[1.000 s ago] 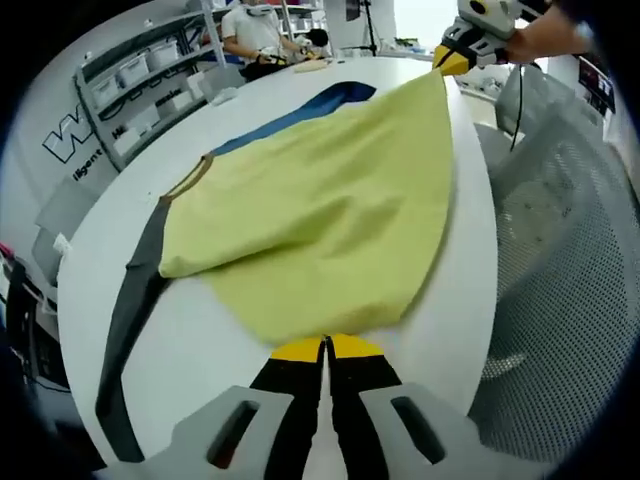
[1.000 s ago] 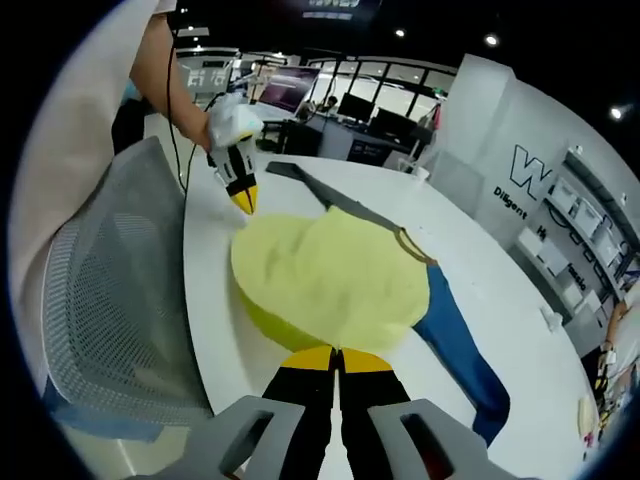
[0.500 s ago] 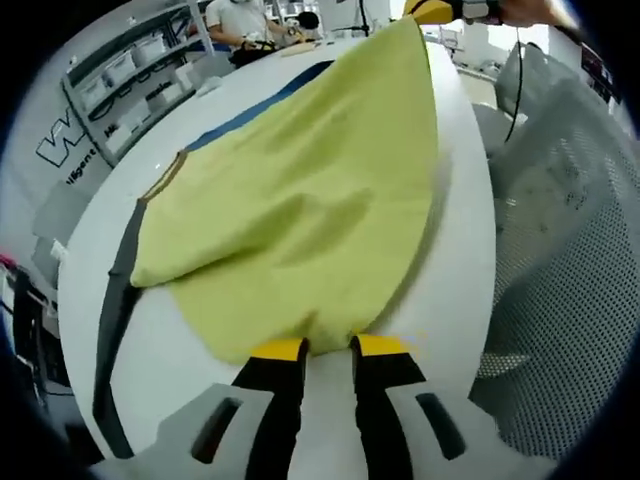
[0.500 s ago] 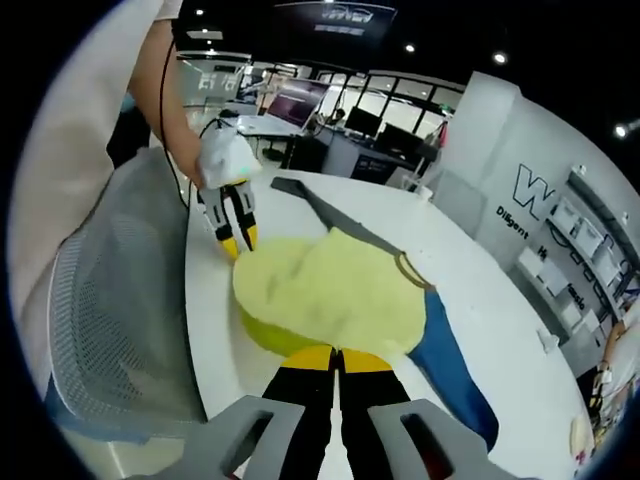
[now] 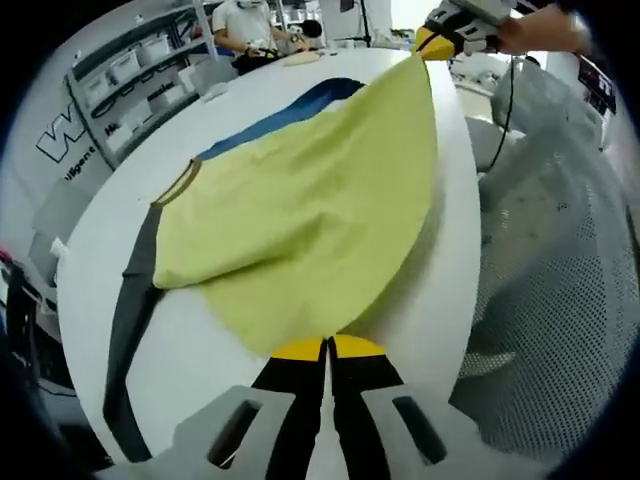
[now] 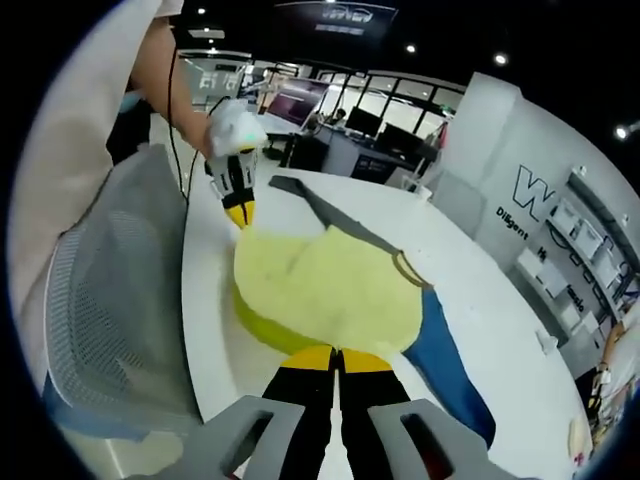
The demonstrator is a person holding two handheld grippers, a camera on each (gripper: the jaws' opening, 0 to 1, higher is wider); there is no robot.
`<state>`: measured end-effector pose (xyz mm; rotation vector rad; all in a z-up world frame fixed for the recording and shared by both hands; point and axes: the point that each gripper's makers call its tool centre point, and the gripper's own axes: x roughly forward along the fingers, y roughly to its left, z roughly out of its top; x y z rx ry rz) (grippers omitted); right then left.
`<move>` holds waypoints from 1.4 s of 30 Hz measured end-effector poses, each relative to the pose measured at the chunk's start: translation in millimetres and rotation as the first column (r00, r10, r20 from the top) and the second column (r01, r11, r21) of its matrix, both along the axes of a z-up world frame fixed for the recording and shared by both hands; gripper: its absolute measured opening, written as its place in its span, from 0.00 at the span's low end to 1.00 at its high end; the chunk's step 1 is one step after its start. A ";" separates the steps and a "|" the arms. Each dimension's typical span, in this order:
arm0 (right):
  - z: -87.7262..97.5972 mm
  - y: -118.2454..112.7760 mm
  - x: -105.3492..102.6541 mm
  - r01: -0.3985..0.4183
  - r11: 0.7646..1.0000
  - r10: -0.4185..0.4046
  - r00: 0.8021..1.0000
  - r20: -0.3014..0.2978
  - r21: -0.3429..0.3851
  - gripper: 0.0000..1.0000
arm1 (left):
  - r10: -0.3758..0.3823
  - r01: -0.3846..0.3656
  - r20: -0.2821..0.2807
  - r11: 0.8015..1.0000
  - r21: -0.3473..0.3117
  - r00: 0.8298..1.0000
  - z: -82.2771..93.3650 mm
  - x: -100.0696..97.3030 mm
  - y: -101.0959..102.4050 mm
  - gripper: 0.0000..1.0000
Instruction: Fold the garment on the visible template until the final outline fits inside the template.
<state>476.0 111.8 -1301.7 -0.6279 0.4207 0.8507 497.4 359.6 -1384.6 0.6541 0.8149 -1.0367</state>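
A yellow garment (image 5: 300, 210) lies spread on the white round table (image 5: 100, 230), with a brown collar (image 5: 178, 182), a blue sleeve (image 5: 290, 110) and a dark grey sleeve (image 5: 135, 300). My left gripper (image 5: 327, 347) is shut on the near hem corner. My right gripper (image 5: 432, 42) holds the far hem corner at the table's edge. In the right gripper view, my right gripper (image 6: 338, 352) is shut on the yellow garment (image 6: 320, 290), and the left gripper (image 6: 240, 215) pinches the opposite corner. The blue sleeve (image 6: 440, 360) trails right, and the grey sleeve (image 6: 320, 205) runs away behind.
A grey mesh office chair (image 5: 560, 260) stands tight against the table's edge beside both grippers, also the mesh chair (image 6: 110, 310). Shelves with bins (image 5: 140, 70) line the far wall, and a person (image 5: 245, 25) sits beyond the table.
Half a second ago my left gripper stood open at the hem; it has shut on the corner again. The right gripper has kept its grip throughout.
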 end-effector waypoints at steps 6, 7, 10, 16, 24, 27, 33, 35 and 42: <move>-5.8 -1.9 -1.5 -0.001 1.000 0.001 1.000 -0.012 -0.007 0.00 | -0.032 0.043 -0.167 0.997 0.060 0.985 16.0 -21.7 14.4 0.07; -8.4 -2.3 -2.5 -0.001 1.000 0.001 1.000 -0.019 -0.009 0.00 | -0.033 0.045 -0.175 0.997 0.064 0.984 16.1 -22.8 15.0 0.07; -17.4 -3.1 -7.7 -0.006 1.000 0.005 0.999 -0.043 -0.019 0.00 | -0.030 0.043 -0.191 0.997 0.064 0.981 11.9 -28.2 13.9 0.07; -57.8 -8.9 -28.2 -0.049 0.993 0.035 0.990 -0.136 -0.103 0.00 | -0.001 0.033 -0.297 0.994 0.103 0.955 -14.1 -55.8 22.7 0.07; -103.2 -4.4 -42.9 -0.082 0.990 0.051 0.969 -0.243 -0.118 0.00 | 0.064 -0.040 -0.238 0.993 0.108 0.969 -36.2 -53.2 37.9 0.07; -114.0 -3.7 -45.7 -0.093 0.987 0.055 0.962 -0.269 -0.130 0.00 | 0.083 -0.063 -0.246 0.994 0.087 0.966 -38.0 -57.3 40.1 0.07; -119.8 -11.6 -43.8 -0.067 0.988 0.026 0.962 -0.271 -0.142 0.00 | 0.128 -0.120 -0.093 0.989 0.088 0.987 -40.0 -36.9 52.6 0.26; -120.0 -14.5 -42.3 -0.059 0.987 0.018 0.964 -0.265 -0.148 0.00 | 0.129 -0.121 -0.087 0.988 0.091 0.988 -43.4 -37.5 56.1 0.28; -119.8 -21.7 -41.3 -0.033 0.990 -0.002 0.968 -0.252 -0.134 0.00 | 0.111 -0.107 -0.067 0.993 0.054 0.992 -45.5 -44.5 55.6 0.40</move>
